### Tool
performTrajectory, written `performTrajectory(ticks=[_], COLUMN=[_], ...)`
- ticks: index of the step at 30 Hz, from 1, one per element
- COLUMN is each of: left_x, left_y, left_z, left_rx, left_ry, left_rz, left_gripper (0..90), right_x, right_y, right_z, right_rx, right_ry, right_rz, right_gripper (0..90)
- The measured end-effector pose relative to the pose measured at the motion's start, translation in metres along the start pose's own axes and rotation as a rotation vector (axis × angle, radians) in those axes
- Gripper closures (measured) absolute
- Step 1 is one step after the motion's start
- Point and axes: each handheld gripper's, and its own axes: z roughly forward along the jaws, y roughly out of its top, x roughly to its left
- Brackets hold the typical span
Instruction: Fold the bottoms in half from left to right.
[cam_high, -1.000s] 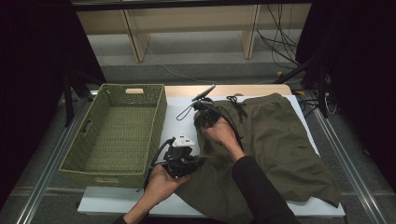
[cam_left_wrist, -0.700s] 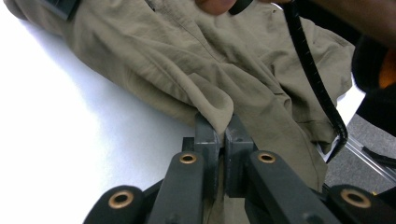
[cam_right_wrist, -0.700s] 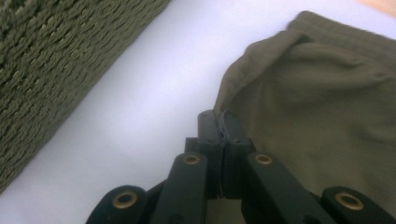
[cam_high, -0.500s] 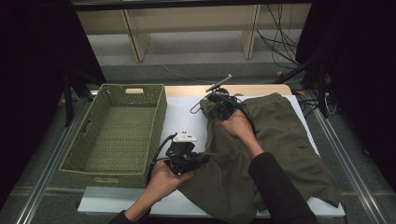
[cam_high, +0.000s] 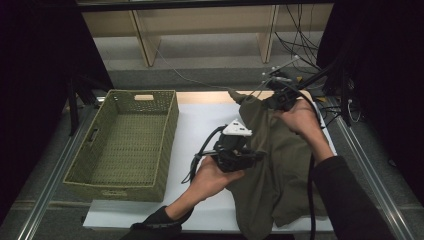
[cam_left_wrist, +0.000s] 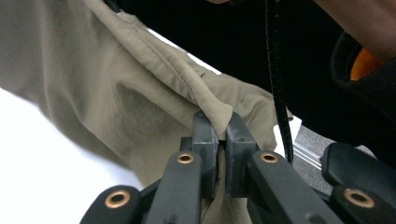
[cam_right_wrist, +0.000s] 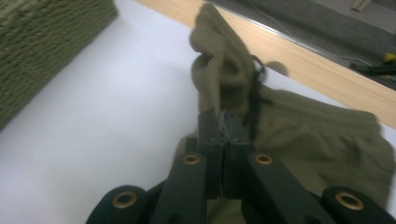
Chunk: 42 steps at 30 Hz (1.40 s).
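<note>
Pinching the olive garment (cam_high: 280, 170) at two edge points, left tongs (cam_left_wrist: 218, 133) and right tongs (cam_right_wrist: 220, 122) lift it off the worktop (cam_high: 200, 125), likely for folding.

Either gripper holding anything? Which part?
Both hold the olive garment: left gripper pinches a seamed edge fold, right gripper a bunched fold at its far end.

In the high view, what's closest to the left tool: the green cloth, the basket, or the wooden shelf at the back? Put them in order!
From the left tool:
1. Green cloth, pinched in it.
2. Basket, on its left.
3. Wooden shelf, far back.
</note>
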Motion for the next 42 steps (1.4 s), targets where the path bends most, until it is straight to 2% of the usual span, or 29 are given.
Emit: performTrajectory(ticks=[6, 11, 19, 27, 32, 39, 42], left_x=[-0.014, -0.024, -0.031, -0.026, -0.026, -0.032, -0.036], left_y=[0.016, 0.023, 0.029, 0.024, 0.019, 0.014, 0.011], left_z=[0.030, 0.056, 0.089, 0.116, 0.128, 0.136, 0.140], left_rx=[0.016, 0.040, 0.072, 0.118, 0.155, 0.181, 0.194], left_ry=[-0.036, -0.057, -0.061, -0.072, -0.082, -0.100, -0.111], left_rz=[0.008, 0.004, -0.003, -0.040, -0.043, -0.033, -0.026], left_gripper=[84.4, 84.2, 83.6, 83.3, 82.5, 83.4, 83.4], right_x=[-0.039, -0.069, -0.106, -0.128, -0.139, -0.146, -0.145], right_y=[-0.024, -0.046, -0.075, -0.096, -0.108, -0.122, -0.125], right_z=[-0.014, -0.017, -0.017, -0.008, 0.000, 0.008, 0.011], right_rx=[0.002, 0.021, 0.045, 0.086, 0.105, 0.126, 0.136], right_ry=[-0.037, -0.065, -0.105, -0.143, -0.155, -0.156, -0.153], right_rz=[0.066, 0.127, 0.221, 0.277, 0.316, 0.339, 0.340], right_gripper=[89.4, 89.4, 89.4, 89.4, 89.4, 89.3, 89.1])
